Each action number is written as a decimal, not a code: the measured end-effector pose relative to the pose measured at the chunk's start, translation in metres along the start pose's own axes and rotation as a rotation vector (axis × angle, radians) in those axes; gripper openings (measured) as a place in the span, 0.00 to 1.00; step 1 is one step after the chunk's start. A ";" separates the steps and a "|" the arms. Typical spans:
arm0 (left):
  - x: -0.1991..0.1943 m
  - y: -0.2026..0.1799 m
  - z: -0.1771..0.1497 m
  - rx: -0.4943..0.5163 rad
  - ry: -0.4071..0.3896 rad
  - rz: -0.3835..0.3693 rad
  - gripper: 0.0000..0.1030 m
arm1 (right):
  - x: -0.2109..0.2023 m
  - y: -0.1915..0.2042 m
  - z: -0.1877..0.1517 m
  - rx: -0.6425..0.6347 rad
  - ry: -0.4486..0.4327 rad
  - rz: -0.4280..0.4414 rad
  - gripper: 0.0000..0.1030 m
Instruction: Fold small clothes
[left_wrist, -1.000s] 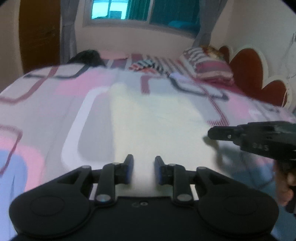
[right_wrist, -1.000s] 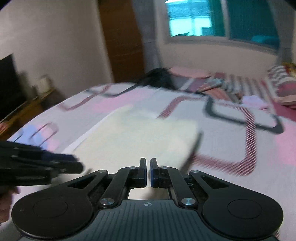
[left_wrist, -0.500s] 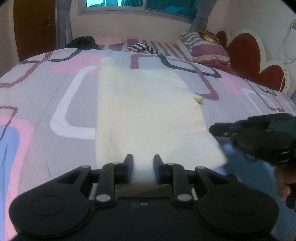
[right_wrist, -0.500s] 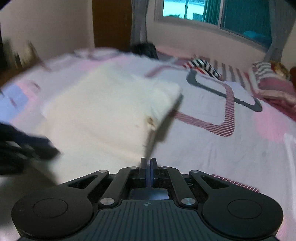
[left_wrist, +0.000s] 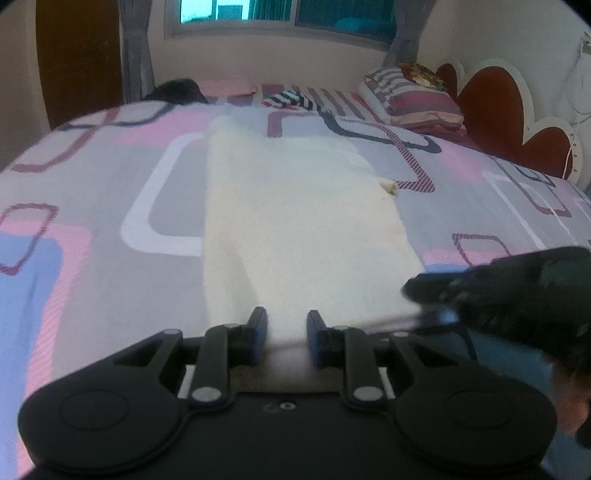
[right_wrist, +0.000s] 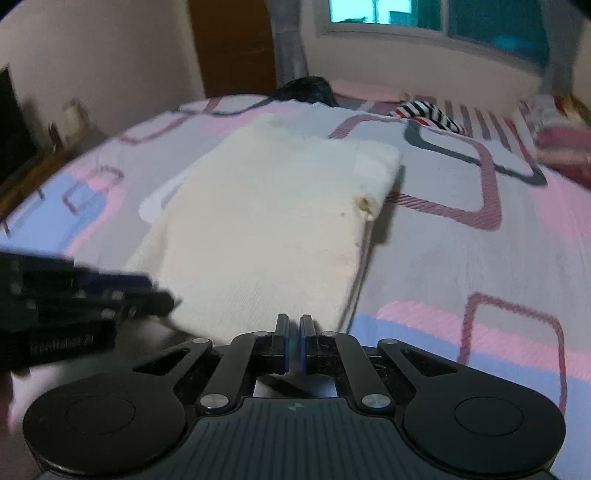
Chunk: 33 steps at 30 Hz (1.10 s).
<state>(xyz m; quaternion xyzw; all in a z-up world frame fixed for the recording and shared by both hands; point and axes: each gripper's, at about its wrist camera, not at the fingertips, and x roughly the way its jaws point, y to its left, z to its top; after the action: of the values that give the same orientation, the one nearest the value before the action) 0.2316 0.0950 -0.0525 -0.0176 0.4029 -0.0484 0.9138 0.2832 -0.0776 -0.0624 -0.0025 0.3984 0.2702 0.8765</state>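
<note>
1. Cream garment (left_wrist: 295, 229) lies flat on bed (left_wrist: 92, 206), near hem lifted; fold barely begun.
2. Left gripper (left_wrist: 283, 328): fingers narrowly apart, pinching the hem.
3. Right gripper (right_wrist: 294, 334): fingers closed, grip on cloth unclear.

A cream garment (left_wrist: 295, 229) is spread flat across the patterned bed (left_wrist: 92, 206) at mid-frame. Its near edge is gripped between the pads of the left claw (left_wrist: 284, 334) at bottom centre. The blurred right claw (left_wrist: 424, 291) is seen at the garment's lower right corner.
</note>
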 end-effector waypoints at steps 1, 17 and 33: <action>-0.009 -0.001 -0.005 0.001 -0.002 0.006 0.21 | -0.013 0.000 -0.002 0.015 -0.013 0.002 0.03; -0.218 -0.041 -0.090 0.068 -0.208 0.035 0.03 | -0.213 0.080 -0.086 0.069 -0.165 -0.013 0.03; -0.278 -0.059 -0.122 0.052 -0.401 0.132 1.00 | -0.277 0.125 -0.129 0.158 -0.303 -0.194 1.00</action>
<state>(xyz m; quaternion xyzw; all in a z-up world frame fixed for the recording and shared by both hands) -0.0497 0.0653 0.0736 0.0232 0.2118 0.0058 0.9770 -0.0151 -0.1298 0.0699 0.0688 0.2797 0.1495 0.9459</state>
